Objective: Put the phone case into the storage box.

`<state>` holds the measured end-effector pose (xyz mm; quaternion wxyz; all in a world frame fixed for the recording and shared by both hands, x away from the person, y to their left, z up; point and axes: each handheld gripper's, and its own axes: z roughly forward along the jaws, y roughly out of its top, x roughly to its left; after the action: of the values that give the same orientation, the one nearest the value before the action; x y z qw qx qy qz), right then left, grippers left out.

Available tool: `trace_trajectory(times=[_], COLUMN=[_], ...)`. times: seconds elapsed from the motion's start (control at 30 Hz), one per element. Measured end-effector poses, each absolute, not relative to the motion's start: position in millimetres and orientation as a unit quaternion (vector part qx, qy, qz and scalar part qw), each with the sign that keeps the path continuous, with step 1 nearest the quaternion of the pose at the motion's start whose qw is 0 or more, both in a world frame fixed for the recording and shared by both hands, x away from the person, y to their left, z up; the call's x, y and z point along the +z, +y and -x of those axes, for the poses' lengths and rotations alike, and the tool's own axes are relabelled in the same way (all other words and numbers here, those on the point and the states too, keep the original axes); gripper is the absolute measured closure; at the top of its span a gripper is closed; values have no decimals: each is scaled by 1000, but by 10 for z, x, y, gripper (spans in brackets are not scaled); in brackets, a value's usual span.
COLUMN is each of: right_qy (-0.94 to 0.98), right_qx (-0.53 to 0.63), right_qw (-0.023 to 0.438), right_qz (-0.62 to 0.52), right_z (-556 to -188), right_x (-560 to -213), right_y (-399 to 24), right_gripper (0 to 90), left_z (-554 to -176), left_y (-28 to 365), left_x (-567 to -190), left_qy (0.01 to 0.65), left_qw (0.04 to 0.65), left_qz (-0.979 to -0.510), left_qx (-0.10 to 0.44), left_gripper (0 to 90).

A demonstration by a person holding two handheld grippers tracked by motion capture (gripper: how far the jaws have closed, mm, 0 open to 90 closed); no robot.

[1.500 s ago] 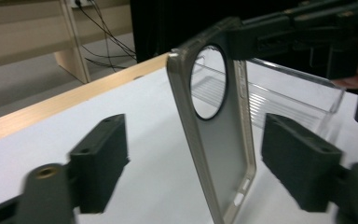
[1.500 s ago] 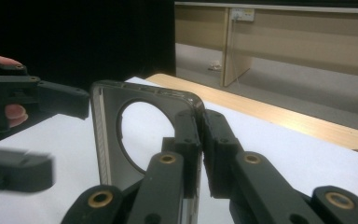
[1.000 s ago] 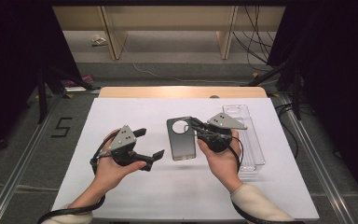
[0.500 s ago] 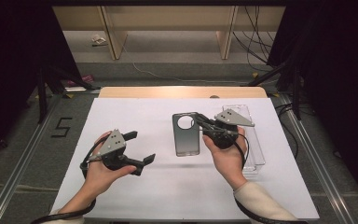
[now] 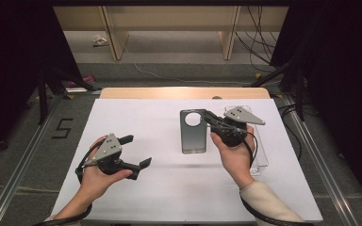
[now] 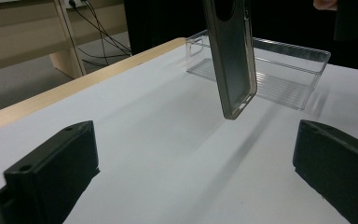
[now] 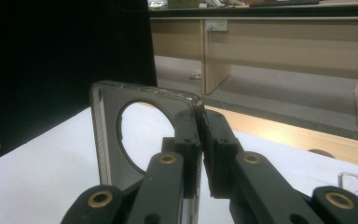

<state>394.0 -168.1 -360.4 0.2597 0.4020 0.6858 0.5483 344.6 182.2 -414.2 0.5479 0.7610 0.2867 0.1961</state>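
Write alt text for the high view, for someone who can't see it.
The right claw, held in a person's hand, grips a dark phone case by its edge, near its round camera hole, above a white table. The left claw is open and holds nothing. A clear plastic tray lies partly under the right hand.

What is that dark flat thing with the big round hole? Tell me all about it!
It looks like a phone case, smoky grey and see-through, likely soft plastic. It is a thin rectangle with rounded corners, a raised rim and a big round camera hole near its top. The right gripper pinches its edge with shut jaws, holding it above the white table, hanging clear of it, beside a clear plastic tray.
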Motion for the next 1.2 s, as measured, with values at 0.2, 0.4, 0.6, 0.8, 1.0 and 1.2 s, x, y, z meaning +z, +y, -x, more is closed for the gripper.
trace_trajectory(times=[0.2, 0.4, 0.6, 0.8, 1.0, 1.2], right_qy=[681, 677, 672, 668, 664, 663], right_qx=[551, 552, 555, 556, 557, 556], right_qw=[263, 265, 267, 271, 274, 275], right_qz=[-405, -408, -412, -415, -417, -419], right_z=[-3953, -3966, -3977, -3985, -3991, -3998], right_x=[-3574, -3556, -3525, -3498, -3472, -3466], right_y=[-1734, -1776, -1825, -1871, -1911, -1933], right_gripper=[854, 854, 854, 854, 854, 854], left_z=[-3445, -3448, -3452, -3458, -3462, -3468], left_y=[1837, 1850, 1858, 1857, 1859, 1862], left_x=[-4158, -4161, -4173, -4186, -4192, -4201], left_qy=[288, 289, 292, 293, 294, 295], left_qw=[546, 545, 543, 540, 540, 541], left_qz=[-762, -761, -761, -763, -762, -761], left_qx=[198, 202, 203, 203, 203, 201], left_gripper=[0, 0, 0, 0, 0, 0])
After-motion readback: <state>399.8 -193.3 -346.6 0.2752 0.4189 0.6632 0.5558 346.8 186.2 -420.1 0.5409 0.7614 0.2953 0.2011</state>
